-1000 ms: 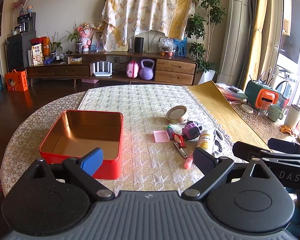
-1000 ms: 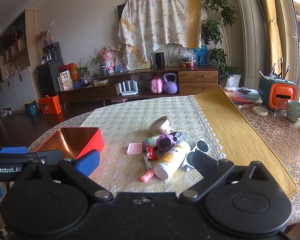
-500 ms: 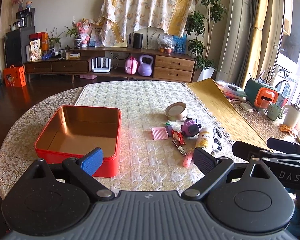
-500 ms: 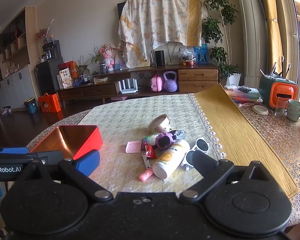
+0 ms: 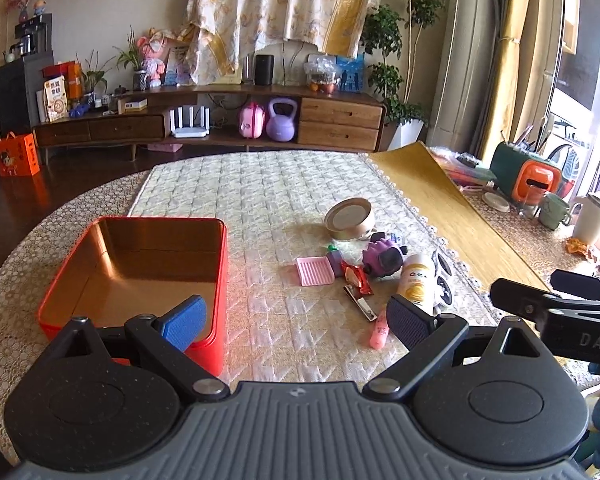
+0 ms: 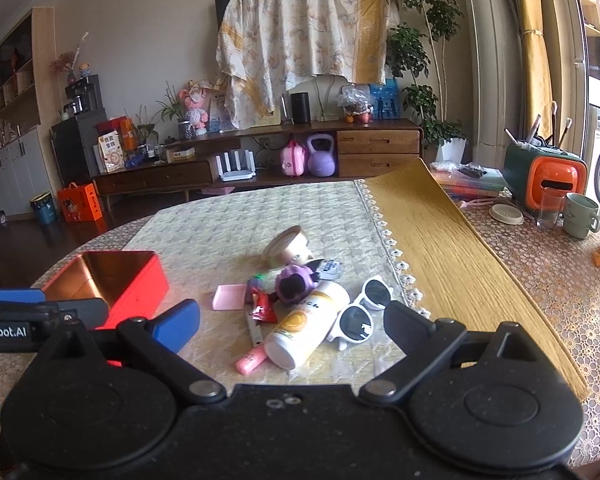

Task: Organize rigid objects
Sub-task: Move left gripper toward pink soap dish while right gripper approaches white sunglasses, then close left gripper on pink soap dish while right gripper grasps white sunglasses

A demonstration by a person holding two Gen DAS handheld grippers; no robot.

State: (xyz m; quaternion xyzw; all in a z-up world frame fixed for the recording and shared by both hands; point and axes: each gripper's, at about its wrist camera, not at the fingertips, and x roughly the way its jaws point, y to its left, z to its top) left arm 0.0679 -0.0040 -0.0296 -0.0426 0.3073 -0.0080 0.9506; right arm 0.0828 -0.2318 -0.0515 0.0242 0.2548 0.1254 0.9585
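An empty red tin box [image 5: 140,264] [image 6: 116,276] sits on the left of the cream table mat. To its right lies a pile: a round gold tin [image 5: 350,218] [image 6: 286,246], a purple toy [image 5: 382,258] [image 6: 294,284], a pink comb [image 5: 314,271] [image 6: 229,297], a white-and-yellow bottle [image 5: 418,282] [image 6: 306,326], white sunglasses [image 6: 360,314], a pink tube [image 5: 380,332] [image 6: 252,358] and a nail clipper [image 5: 360,300]. My left gripper [image 5: 296,322] hovers open at the near edge, between box and pile. My right gripper [image 6: 292,326] stays open just short of the bottle, holding nothing.
A yellow runner [image 6: 452,256] covers the table right of the mat. Beyond it stand an orange-and-green holder [image 6: 544,172], a glass [image 6: 550,208] and a mug [image 6: 580,216]. A wooden sideboard [image 5: 220,116] lines the far wall. The right gripper's body [image 5: 560,308] shows in the left wrist view.
Both grippers have tilted or risen slightly, so the table sits a little lower in each view. Neither has taken hold of anything, and the objects have not moved.
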